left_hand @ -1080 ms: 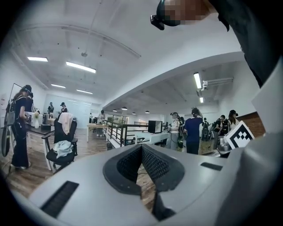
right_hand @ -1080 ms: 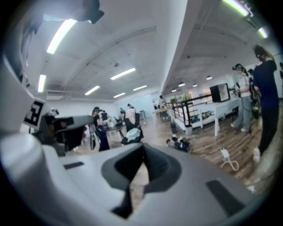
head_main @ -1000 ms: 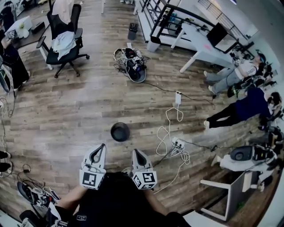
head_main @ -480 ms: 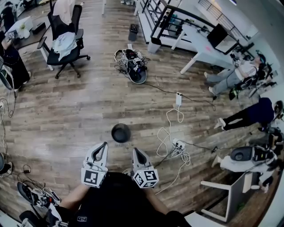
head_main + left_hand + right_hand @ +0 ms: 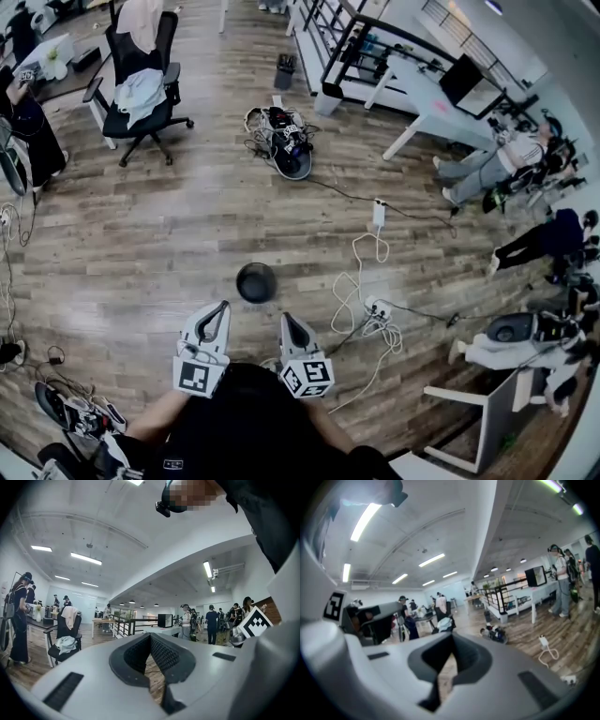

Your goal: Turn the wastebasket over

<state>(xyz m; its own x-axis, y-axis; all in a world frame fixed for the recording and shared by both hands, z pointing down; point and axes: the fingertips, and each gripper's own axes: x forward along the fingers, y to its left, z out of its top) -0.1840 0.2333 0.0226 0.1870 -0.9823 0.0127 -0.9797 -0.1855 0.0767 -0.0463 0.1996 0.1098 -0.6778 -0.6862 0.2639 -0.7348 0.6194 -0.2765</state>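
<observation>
Open-plan office or lab: wood-plank floor [image 5: 141,244], wheeled office chair [image 5: 141,89], white desk [image 5: 422,94] with monitor [image 5: 466,80], power strip [image 5: 378,212], and loose cables [image 5: 361,281] across the floor.

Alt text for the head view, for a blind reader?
A small black wastebasket stands on the wood floor just ahead of the left gripper and the right gripper, both shut and empty. White cables lie to its right.

The head view looks steeply down at the floor [image 5: 141,244], while both gripper views face across the room, probably sharing the office chair [image 5: 166,42].
</observation>
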